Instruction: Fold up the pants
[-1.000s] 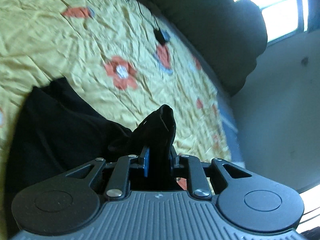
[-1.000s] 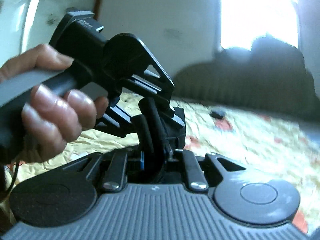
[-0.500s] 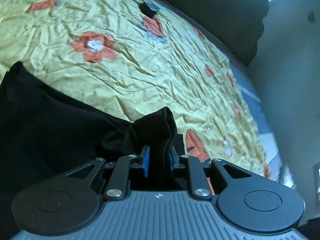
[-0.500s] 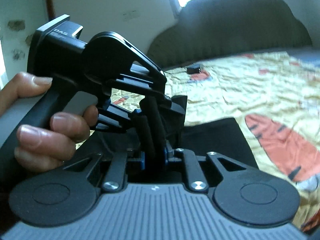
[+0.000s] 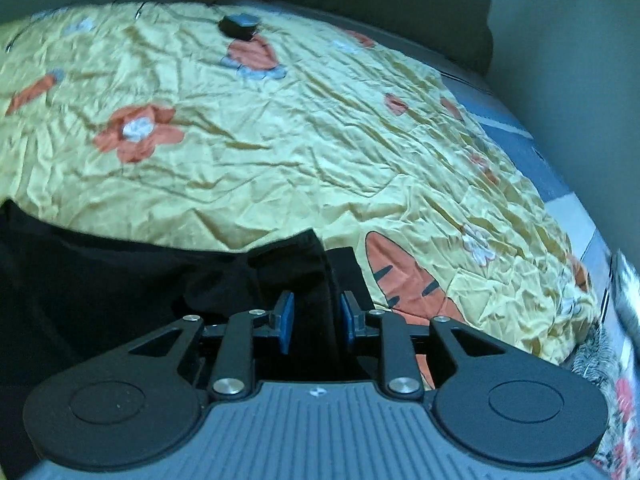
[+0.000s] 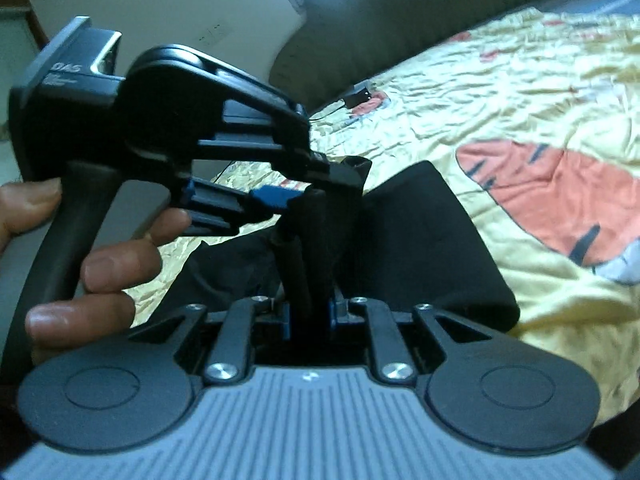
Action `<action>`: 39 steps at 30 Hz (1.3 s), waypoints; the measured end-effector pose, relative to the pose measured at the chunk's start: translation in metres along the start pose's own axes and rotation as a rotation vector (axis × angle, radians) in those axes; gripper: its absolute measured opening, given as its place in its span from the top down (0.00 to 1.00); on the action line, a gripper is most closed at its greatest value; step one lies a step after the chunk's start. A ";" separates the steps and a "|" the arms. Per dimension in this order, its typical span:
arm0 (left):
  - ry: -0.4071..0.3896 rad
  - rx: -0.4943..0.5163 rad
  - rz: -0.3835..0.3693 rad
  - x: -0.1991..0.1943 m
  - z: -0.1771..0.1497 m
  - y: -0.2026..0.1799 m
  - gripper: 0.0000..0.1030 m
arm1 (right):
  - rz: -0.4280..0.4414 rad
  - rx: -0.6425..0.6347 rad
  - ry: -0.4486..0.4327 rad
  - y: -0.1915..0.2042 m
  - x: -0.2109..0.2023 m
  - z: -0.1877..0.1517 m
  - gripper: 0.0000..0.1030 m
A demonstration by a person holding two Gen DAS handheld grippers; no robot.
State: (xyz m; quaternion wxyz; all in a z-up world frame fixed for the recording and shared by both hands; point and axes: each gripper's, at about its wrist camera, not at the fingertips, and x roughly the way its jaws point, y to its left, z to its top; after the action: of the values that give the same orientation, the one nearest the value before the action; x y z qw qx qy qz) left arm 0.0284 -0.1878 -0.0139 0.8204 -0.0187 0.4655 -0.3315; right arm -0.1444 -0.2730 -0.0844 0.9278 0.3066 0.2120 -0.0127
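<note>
The black pants point(image 5: 100, 280) lie on the yellow flowered bedspread point(image 5: 320, 152), one bunched edge rising between the blue pads point(image 5: 286, 316) of the left gripper point(image 5: 316, 316), whose jaws are opening with cloth between them. The right gripper point(image 6: 310, 314) (jaws narrow) pinches a fold of the same pants, close beside the left gripper and the hand point(image 6: 92, 264) holding it.

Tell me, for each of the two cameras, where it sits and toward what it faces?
Left wrist: sits on the left gripper, faces down over black pants on the yellow bedspread; its opening fingers show.
Right wrist: sits on the right gripper, faces the left gripper and the person's hand; its fingers pinch pants.
Both show the pants, bedspread and small black device.
</note>
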 end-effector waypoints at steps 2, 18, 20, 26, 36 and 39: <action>-0.016 0.010 -0.002 -0.006 0.001 -0.002 0.76 | 0.011 0.050 0.000 -0.005 -0.002 0.001 0.85; -0.235 -0.030 0.115 -0.077 -0.024 0.047 0.37 | 0.012 0.245 -0.003 -0.038 -0.007 -0.002 0.85; -0.220 -0.036 0.150 -0.079 -0.033 0.060 0.37 | 0.006 0.267 -0.006 -0.038 -0.010 -0.002 0.85; -0.213 -0.016 0.289 -0.081 -0.056 0.087 0.37 | -0.018 0.313 -0.021 -0.046 -0.016 -0.004 0.85; -0.188 -0.060 0.280 -0.075 -0.072 0.113 0.37 | -0.234 -0.041 -0.136 -0.019 -0.066 0.003 0.57; -0.173 -0.082 0.264 -0.068 -0.076 0.117 0.37 | -0.302 -0.310 -0.248 0.016 -0.071 0.010 0.53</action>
State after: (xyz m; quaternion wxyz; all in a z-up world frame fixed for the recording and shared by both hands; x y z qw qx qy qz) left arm 0.0071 -0.0372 -0.0453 0.8924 -0.0195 0.4046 -0.1988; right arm -0.2022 -0.2732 -0.0393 0.9703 0.1216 0.1393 -0.1560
